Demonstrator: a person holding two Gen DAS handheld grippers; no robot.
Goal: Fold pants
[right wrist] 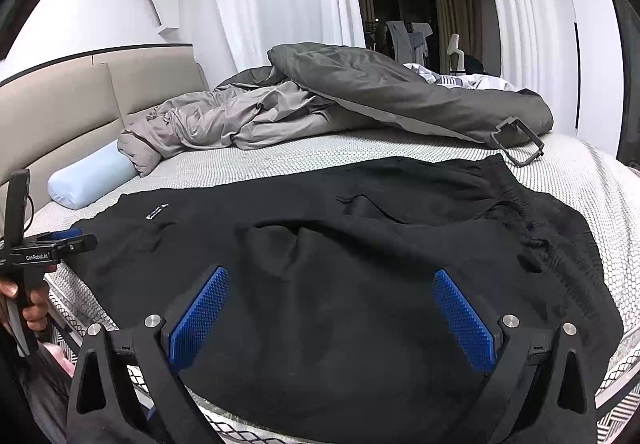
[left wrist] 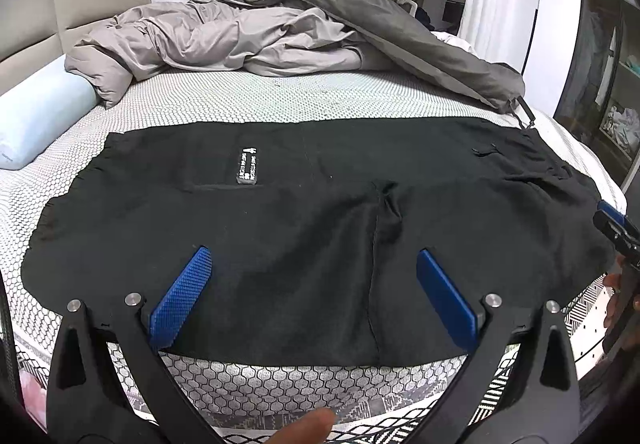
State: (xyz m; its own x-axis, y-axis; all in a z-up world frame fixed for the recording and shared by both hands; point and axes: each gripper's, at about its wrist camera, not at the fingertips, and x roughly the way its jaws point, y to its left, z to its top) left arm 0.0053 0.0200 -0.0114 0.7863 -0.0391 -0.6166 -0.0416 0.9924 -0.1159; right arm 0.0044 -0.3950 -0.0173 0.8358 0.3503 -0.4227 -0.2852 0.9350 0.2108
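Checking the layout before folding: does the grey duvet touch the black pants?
Apart. The right wrist view shows bare mattress between the grey duvet and the black pants.

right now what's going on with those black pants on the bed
A person holds a two-finger tool in each hand over black pants spread across the bed. The left tool and the right tool both hang open near the pants' near edge, gripping nothing. The pants lie one leg over the other, waistband to the right. A rumpled grey duvet and a pale blue pillow sit further back.
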